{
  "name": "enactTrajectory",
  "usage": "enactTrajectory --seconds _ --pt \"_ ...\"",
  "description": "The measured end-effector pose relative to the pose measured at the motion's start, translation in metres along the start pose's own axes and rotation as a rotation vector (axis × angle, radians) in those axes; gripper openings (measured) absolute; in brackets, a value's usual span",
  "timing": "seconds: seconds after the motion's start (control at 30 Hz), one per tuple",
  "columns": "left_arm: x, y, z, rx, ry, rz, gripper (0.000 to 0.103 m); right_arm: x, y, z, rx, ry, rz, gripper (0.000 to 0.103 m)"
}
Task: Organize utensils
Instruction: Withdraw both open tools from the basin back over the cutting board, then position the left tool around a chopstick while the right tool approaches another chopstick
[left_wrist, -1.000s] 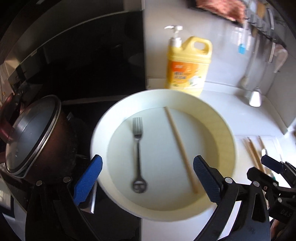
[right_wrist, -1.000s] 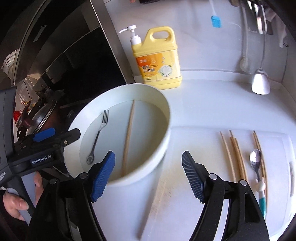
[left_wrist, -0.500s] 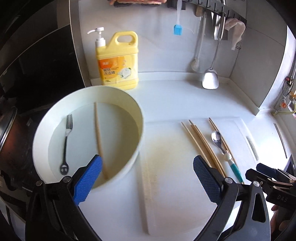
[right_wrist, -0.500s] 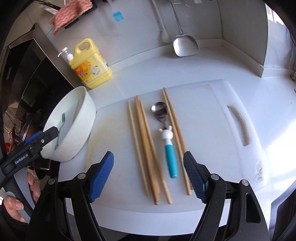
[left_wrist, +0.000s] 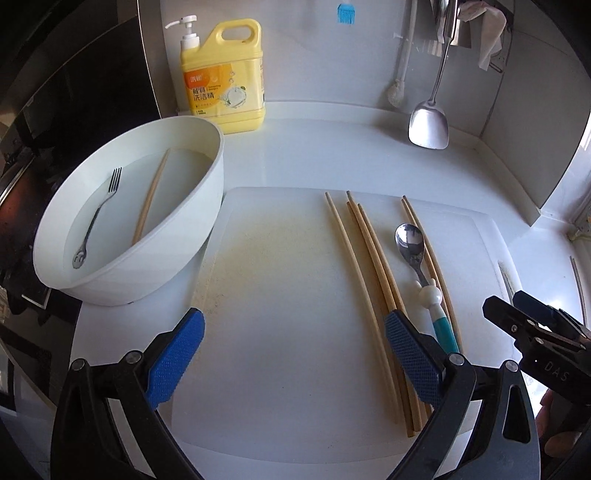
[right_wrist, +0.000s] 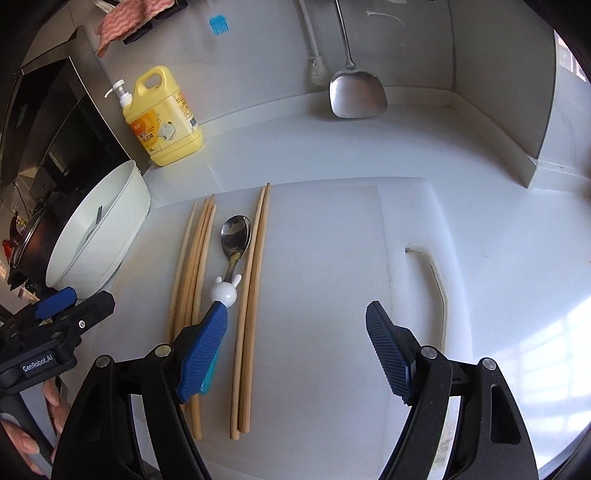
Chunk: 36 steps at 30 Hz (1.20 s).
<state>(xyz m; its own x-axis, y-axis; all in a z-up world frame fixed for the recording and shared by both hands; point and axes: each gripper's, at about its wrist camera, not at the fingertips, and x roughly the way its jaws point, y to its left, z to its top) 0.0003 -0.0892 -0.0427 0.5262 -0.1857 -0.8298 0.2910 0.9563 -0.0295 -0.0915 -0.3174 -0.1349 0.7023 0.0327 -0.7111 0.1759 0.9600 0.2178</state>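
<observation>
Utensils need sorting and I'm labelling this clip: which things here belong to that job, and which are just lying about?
Job: chopsticks, spoon, fork, lone chopstick in the bowl, cutting board.

Lying about: detergent bottle, hanging spatula, blue brush.

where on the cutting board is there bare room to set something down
Two bare patches on the cutting board: one between the white bowl and the leftmost chopsticks; one between the right-hand chopstick pair and the board's handle slot. It is crowded around the spoon.
</observation>
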Motion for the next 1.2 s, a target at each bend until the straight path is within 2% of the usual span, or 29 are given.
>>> enactTrajectory --seconds 0.1,0.33,0.47,0.57,0.7,0.9,1.0,1.2 --pt "0.017 -0.002 -0.003 -0.001 0.029 -0.011 0.097 0.013 0.001 0.002 -0.012 -0.003 -0.026 0.074" --pt "0.031 0.006 -0.005 -0.044 -0.034 -0.005 0.097 0.029 0.003 0.003 -0.051 -0.021 -0.079 0.074" --pt "0.036 0.009 -0.002 -0.062 -0.029 -0.029 0.097 0.035 0.005 0.003 -0.072 -0.013 -0.094 0.074" --pt "0.039 0.01 -0.001 -0.069 -0.033 -0.017 0.097 0.035 0.009 0.002 -0.082 -0.013 -0.086 0.074" --pt "0.044 0.011 -0.001 -0.089 -0.026 -0.017 0.097 0.037 0.015 0.001 -0.11 -0.013 -0.123 0.074" --pt "0.047 0.004 0.0 -0.054 -0.03 0.002 0.097 0.037 0.014 0.001 -0.113 -0.017 -0.136 0.075" --pt "0.047 -0.001 0.0 -0.037 -0.037 0.002 0.097 0.031 0.008 0.001 -0.102 -0.044 -0.195 0.075" --pt "0.05 -0.006 -0.001 -0.035 -0.028 0.004 0.097 0.033 0.007 0.002 -0.113 -0.037 -0.163 0.075"
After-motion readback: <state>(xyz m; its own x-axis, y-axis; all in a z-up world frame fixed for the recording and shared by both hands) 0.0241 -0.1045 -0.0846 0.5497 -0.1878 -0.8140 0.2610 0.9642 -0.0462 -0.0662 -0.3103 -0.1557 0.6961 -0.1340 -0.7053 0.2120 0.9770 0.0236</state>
